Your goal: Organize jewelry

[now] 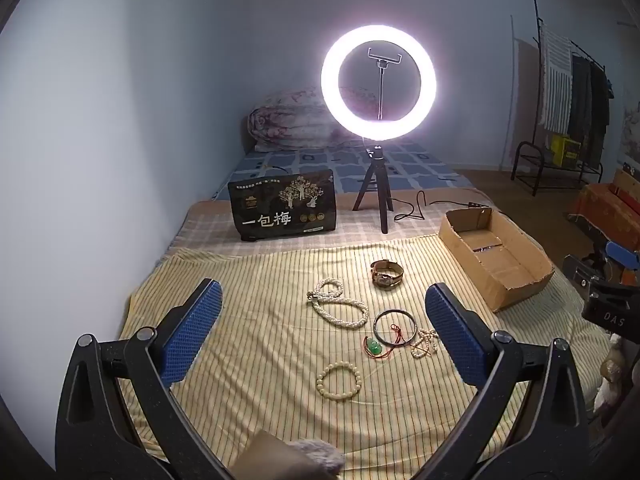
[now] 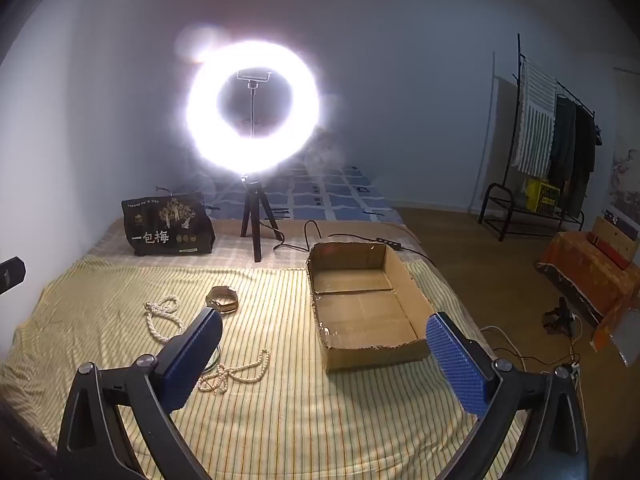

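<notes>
Jewelry lies on a yellow striped cloth. In the left wrist view I see a long pearl necklace, a brown-strap watch, a dark bangle, a green pendant on red cord, a small pearl strand and a cream bead bracelet. My left gripper is open and empty above them. My right gripper is open and empty, near the front of an empty cardboard box. The right wrist view shows the necklace, watch and small strand.
A lit ring light on a tripod stands behind the cloth, its cable trailing right. A black printed bag stands at the back left. The wall is on the left. A clothes rack and floor clutter are at the right.
</notes>
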`<state>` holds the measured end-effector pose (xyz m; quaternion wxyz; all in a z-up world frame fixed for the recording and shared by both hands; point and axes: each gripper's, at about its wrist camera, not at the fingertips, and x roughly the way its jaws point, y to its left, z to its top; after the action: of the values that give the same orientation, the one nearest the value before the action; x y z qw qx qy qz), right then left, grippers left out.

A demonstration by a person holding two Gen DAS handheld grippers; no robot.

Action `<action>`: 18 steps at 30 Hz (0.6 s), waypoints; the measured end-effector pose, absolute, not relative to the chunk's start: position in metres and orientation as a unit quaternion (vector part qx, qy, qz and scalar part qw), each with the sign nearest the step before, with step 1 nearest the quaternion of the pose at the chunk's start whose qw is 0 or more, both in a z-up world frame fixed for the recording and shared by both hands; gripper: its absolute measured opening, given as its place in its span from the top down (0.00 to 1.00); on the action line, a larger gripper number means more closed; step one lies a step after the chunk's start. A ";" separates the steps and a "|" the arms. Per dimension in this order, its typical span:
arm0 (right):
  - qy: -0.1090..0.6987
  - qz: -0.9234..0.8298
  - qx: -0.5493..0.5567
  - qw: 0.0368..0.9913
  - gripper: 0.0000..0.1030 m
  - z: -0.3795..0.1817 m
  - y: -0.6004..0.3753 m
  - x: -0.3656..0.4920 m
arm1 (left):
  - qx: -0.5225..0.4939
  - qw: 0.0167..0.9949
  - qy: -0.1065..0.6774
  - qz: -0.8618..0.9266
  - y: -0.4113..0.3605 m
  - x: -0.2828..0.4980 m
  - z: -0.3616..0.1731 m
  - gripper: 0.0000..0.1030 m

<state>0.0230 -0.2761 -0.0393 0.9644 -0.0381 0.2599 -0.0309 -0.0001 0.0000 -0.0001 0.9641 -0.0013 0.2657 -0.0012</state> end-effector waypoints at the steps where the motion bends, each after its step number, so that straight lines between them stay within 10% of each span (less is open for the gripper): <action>1: 0.260 -0.031 -0.038 0.964 0.00 -0.039 -0.276 0.023 | 0.001 0.964 0.265 -0.001 0.000 0.000 0.000 0.00; 18: 0.259 -0.031 -0.028 0.965 0.00 -0.039 -0.282 0.023 | 0.015 0.967 0.252 0.014 -0.001 -0.001 0.004 0.00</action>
<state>0.0235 -0.2817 -0.0394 0.9649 -0.0283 0.2593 -0.0309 -0.0007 -0.0010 0.0043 0.9674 0.0152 0.2525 0.0141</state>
